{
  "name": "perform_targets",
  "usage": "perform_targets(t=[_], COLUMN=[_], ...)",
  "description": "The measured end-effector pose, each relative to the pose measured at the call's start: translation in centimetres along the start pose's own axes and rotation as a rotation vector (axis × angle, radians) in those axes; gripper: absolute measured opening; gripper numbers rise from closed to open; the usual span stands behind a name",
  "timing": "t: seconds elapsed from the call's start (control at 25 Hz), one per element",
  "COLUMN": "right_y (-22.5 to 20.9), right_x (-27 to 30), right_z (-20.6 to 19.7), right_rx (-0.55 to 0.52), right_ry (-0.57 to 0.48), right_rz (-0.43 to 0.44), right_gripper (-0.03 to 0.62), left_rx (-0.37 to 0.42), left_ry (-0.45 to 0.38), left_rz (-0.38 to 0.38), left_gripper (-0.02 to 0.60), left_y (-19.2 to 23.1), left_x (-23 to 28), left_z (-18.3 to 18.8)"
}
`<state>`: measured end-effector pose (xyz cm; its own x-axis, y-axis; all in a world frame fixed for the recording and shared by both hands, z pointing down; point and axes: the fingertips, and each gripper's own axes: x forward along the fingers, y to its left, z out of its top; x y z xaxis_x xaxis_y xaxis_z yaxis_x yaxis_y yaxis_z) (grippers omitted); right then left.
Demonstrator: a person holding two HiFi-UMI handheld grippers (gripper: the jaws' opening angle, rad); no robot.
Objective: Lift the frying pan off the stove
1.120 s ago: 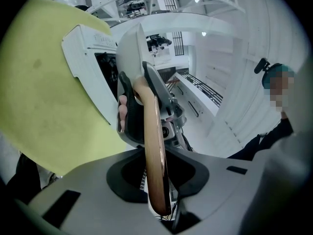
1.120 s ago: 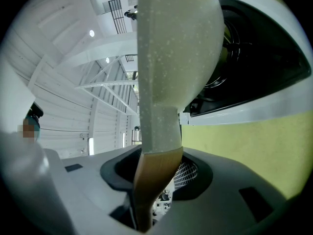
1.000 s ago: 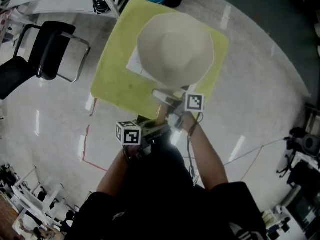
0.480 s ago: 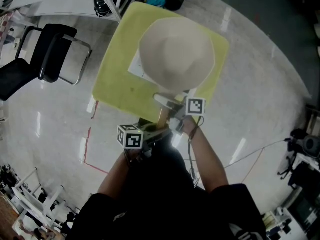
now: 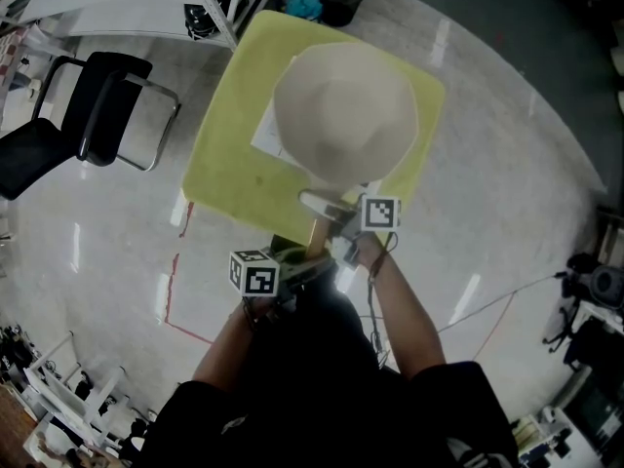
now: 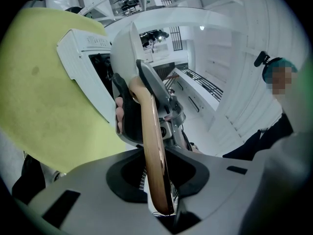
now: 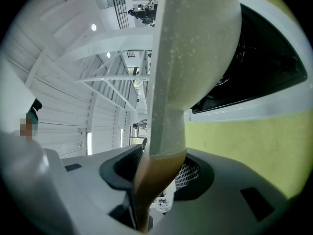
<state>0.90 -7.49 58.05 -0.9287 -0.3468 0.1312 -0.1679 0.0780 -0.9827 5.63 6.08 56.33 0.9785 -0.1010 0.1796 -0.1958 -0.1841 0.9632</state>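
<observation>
Frying pan (image 5: 346, 105) hovers above stove (image 5: 265, 130), handle (image 6: 151, 131) pointing away: left gripper (image 6: 159, 173) clamps its end; right gripper (image 7: 156, 173), nearer the stove, is opening around it.

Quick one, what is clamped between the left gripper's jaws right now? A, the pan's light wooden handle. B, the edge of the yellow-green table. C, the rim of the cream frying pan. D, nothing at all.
A: the left gripper view shows the left gripper with its jaws closed on the light wooden handle of the cream frying pan, near the handle's end.
</observation>
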Motion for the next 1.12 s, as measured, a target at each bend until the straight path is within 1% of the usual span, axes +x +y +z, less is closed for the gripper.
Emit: perform_targets(t=[0.2, 0.4, 0.56, 0.64, 0.72, 0.76, 0.84, 0.92, 0.96, 1.12], right_y=[0.4, 1.5, 1.7, 1.5, 1.5, 1.9, 3.8, 5.8, 6.5, 8.6], right_x=[-0.5, -0.7, -1.3, -1.6, -2.4, -2.8, -2.9, -2.8, -2.8, -3.1], right_z=[-0.3, -0.3, -0.4, -0.5, -1.2, -1.4, -1.1, -0.3, 0.0, 0.1], right_rx=[0.000, -0.034, -0.054, -0.024, 0.085, 0.104, 0.038, -0.086, -0.118, -0.133], right_ry=[0.008, 0.013, 0.023, 0.023, 0.012, 0.011, 0.018, 0.034, 0.038, 0.032], right_rz=[-0.019, -0.001, -0.037, -0.073, -0.143, -0.156, -0.120, -0.067, -0.055, -0.053], right_gripper=[0.189, 0.193, 0.195, 0.195, 0.195, 0.195, 0.195, 0.196, 0.196, 0.196], left_rx=[-0.001, 0.012, 0.016, 0.017, 0.019, 0.021, 0.029, 0.045, 0.055, 0.074], left_ry=[-0.008, -0.003, 0.002, -0.005, -0.012, -0.015, -0.021, -0.027, -0.029, -0.028], left_rz=[-0.014, -0.024, -0.042, -0.051, -0.064, -0.072, -0.090, -0.100, -0.102, -0.100], left_gripper=[0.127, 0.127, 0.129, 0.129, 0.129, 0.129, 0.129, 0.130, 0.130, 0.129], left_y=[-0.9, -1.2, -2.2, -2.3, -3.0, -3.6, -5.0, -6.2, -6.7, -8.4], left_x=[-0.1, 0.0, 0.2, 0.3, 0.5, 0.6, 0.7, 0.7, 0.7, 0.4], left_z=[-0.2, -0.5, -0.6, -0.4, -0.5, -0.6, -0.7, -0.6, -0.5, -0.2])
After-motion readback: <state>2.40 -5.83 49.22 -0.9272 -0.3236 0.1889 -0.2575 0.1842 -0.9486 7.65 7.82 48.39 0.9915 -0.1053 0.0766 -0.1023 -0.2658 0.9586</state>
